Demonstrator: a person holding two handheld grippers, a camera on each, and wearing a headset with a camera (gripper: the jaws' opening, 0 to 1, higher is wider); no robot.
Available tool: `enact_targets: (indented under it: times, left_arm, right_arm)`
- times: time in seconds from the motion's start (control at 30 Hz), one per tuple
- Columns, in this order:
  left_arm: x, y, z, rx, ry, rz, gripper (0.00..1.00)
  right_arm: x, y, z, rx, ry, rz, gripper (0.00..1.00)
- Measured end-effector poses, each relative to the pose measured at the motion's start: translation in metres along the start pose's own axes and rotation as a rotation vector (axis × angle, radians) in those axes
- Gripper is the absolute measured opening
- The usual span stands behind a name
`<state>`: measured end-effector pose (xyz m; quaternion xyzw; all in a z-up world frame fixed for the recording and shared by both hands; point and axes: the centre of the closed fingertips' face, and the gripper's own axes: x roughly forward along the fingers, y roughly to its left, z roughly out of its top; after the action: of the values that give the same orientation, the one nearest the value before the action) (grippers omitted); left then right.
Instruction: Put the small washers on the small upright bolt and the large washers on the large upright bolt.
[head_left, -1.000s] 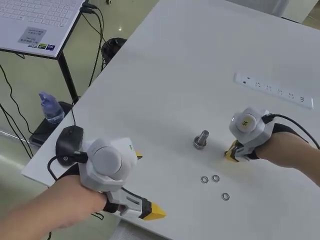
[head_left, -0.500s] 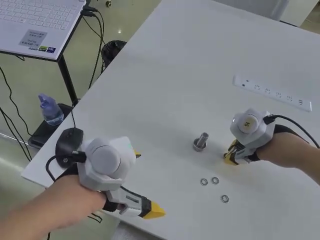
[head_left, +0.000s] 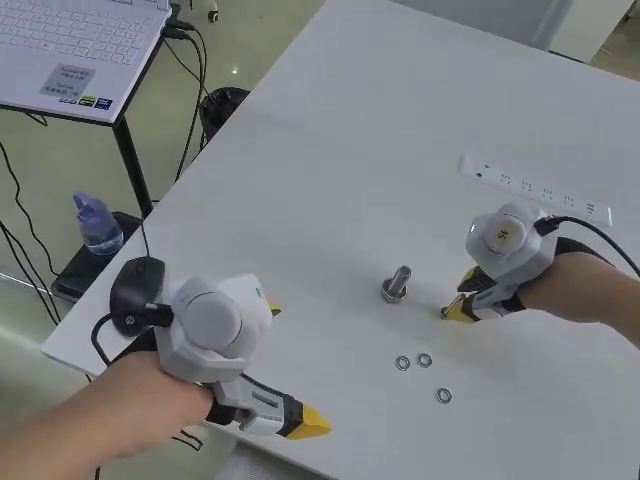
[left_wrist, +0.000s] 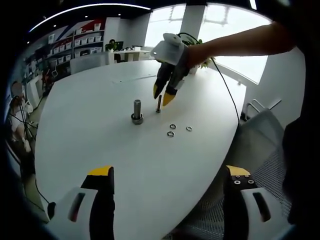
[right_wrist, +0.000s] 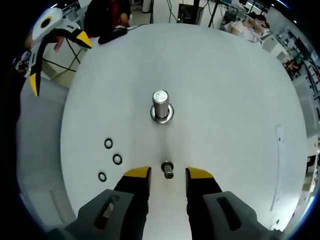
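Over on the far left, a laptop (head_left: 70, 40) sits on its stand beside the white table (head_left: 330, 130), with a bottle (head_left: 97, 222) on the floor below it. At the near edge of the table is the left gripper (head_left: 291, 366), carried in the left hand (head_left: 130, 400). Its yellow-tipped jaws are spread wide and there's nothing between them; in its own view the bare tabletop runs straight through the gap.

Moving to the middle, the large bolt (head_left: 397, 284) stands upright on its head, alone on the table with nothing threaded on it. Just in front of it, toward the person, three washers lie flat: a pair close together, washer one (head_left: 402, 363) and washer two (head_left: 424, 360), and a third (head_left: 443, 396) a little further toward the near edge. All three are loose on the table, apart from both bolts.

On the right, the right gripper (head_left: 462, 298) is down low at the table, just beside the large bolt. The right gripper view tells the story: the small bolt (right_wrist: 167, 169) stands upright right between the yellow tips, with the jaws parted and a sliver of daylight on either side, so they bracket it without clamping it. The large bolt is straight ahead of it and the washers are off to one side.

Further right and beyond, a white power strip (head_left: 535, 185) lies along the table.
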<state>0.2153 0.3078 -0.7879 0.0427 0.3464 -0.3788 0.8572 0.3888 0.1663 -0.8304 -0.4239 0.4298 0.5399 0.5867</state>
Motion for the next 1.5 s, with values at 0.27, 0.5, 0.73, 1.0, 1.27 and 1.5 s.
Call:
enact_targets:
  times: [0.27, 0.5, 0.73, 1.0, 1.27, 1.5]
  left_arm:
    - [-0.003, 0.001, 0.008, 0.010, -0.010, 0.006, 0.91]
    - [-0.005, -0.002, 0.007, 0.022, -0.009, -0.004, 0.91]
    - [-0.010, -0.002, 0.007, 0.026, -0.009, 0.001, 0.89]
    - [-0.014, -0.003, 0.003, 0.013, -0.008, 0.002, 0.85]
    - [-0.016, -0.006, -0.003, 0.024, 0.004, -0.003, 0.85]
    - [-0.022, -0.002, 0.000, 0.037, 0.005, 0.012, 0.84]
  right_arm:
    - [-0.012, 0.005, 0.004, -0.004, -0.004, -0.009, 0.30]
    - [-0.016, 0.006, 0.003, -0.003, -0.003, -0.013, 0.30]
    - [-0.022, 0.021, 0.011, 0.004, -0.030, -0.014, 0.31]
    - [-0.021, 0.032, 0.008, -0.004, -0.027, -0.005, 0.30]
    - [-0.015, 0.047, 0.003, 0.016, -0.028, -0.001, 0.30]
    - [-0.012, 0.063, 0.003, 0.010, -0.024, 0.009, 0.30]
